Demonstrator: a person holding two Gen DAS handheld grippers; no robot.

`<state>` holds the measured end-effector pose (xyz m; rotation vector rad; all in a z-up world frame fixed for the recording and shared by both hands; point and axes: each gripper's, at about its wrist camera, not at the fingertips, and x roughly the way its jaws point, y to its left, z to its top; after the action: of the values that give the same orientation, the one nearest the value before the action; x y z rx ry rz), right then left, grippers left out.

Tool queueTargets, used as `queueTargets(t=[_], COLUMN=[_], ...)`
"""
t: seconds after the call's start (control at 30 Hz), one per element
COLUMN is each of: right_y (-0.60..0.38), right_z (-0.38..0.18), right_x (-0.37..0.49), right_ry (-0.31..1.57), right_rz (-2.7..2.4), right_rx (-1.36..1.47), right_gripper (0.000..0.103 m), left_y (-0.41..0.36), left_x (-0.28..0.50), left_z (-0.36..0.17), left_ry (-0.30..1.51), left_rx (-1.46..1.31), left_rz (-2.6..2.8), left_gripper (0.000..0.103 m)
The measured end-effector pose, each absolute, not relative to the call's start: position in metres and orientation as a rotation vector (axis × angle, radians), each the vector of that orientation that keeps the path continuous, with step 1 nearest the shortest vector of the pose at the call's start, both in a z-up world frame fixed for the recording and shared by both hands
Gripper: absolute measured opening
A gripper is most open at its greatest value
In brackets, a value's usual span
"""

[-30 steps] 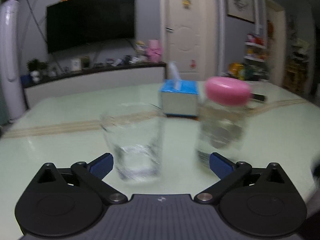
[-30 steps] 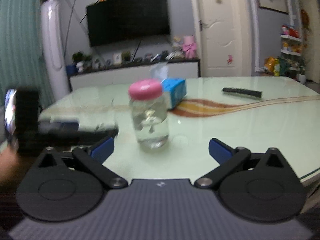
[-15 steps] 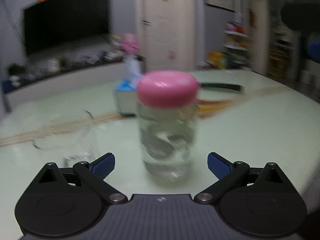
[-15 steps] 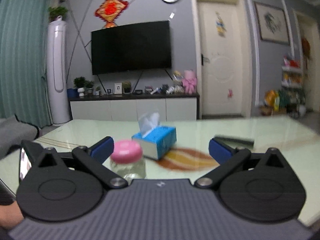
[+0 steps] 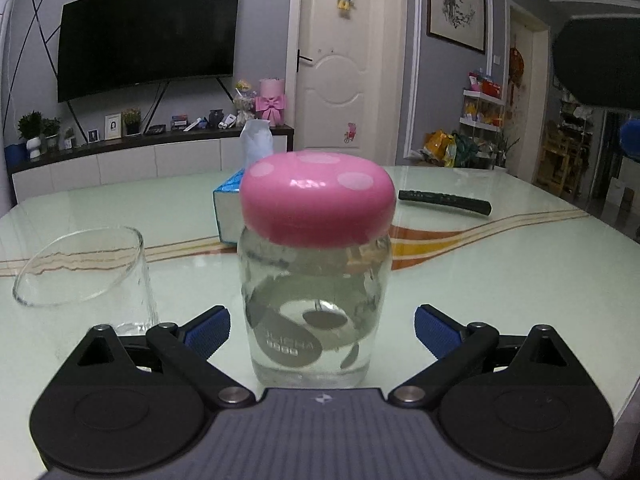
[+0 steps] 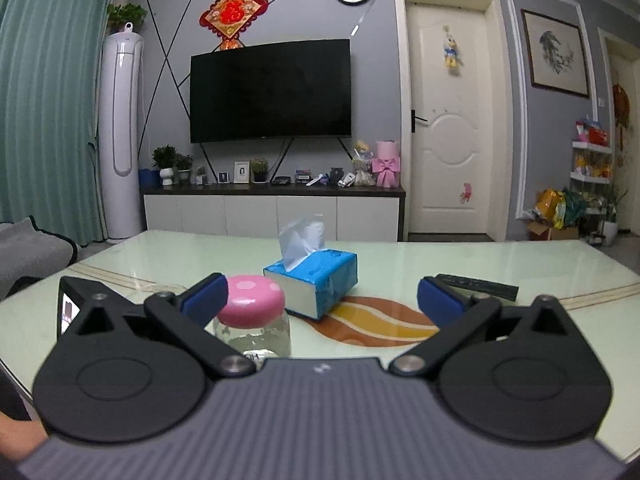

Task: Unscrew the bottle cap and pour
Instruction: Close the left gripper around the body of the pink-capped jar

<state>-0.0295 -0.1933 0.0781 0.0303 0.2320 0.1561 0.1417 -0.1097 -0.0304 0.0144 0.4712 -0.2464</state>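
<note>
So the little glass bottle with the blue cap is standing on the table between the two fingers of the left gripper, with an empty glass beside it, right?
Not quite: the cap is pink with paler spots, not blue, as the left wrist view shows. The rest holds: the bottle stands on the table between the left gripper fingers, whose jaws are closing but not yet touching it, and the empty glass stands beside it.

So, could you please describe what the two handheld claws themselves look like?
Both match: the left claw and right claw have black linkage arms on round black hubs with silver pivot pins, blue ribbed pads at the tips, and a grey ridged body bearing a small white logo.
</note>
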Motion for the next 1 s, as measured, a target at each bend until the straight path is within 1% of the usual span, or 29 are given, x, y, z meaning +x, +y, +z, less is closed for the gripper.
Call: queueTargets(t=[0.07, 0.13, 0.17, 0.3, 0.37, 0.53, 0.67, 1.0], right_y=[-0.195, -0.198, -0.2, -0.203, -0.204, -0.203, -0.204, -0.203], right_z=[0.079, 0.077, 0.076, 0.075, 0.075, 0.074, 0.074, 0.073], right_x=[-0.027, -0.024, -0.023, -0.022, -0.023, -0.028, -0.03, -0.028], right_ry=[0.243, 0.263, 0.278, 0.3, 0.304, 0.301, 0.301, 0.306], right_rz=[0.152, 0.152, 0.15, 0.136, 0.131, 0.126, 0.131, 0.125], right_rx=[0.056, 0.08, 0.094, 0.113, 0.118, 0.121, 0.127, 0.131], right_gripper=[0.103, 0.103, 0.103, 0.103, 0.103, 0.103, 0.103, 0.103], left_y=[-0.109, -0.11, -0.111, -0.114, -0.116, -0.117, -0.115, -0.115], left_x=[0.146, 0.149, 0.15, 0.153, 0.153, 0.157, 0.158, 0.155], left_z=[-0.03, -0.031, -0.031, -0.033, -0.035, -0.041, -0.041, -0.043], left_ry=[0.468, 0.465, 0.469, 0.474, 0.481, 0.518, 0.52, 0.495], left_rx=[0.004, 0.004, 0.002, 0.007, 0.019, 0.025, 0.026, 0.042], left_rz=[-0.26, -0.26, -0.258, -0.251, -0.245, -0.222, -0.225, -0.217], left_gripper=[0.093, 0.091, 0.088, 0.086, 0.082, 0.076, 0.074, 0.073])
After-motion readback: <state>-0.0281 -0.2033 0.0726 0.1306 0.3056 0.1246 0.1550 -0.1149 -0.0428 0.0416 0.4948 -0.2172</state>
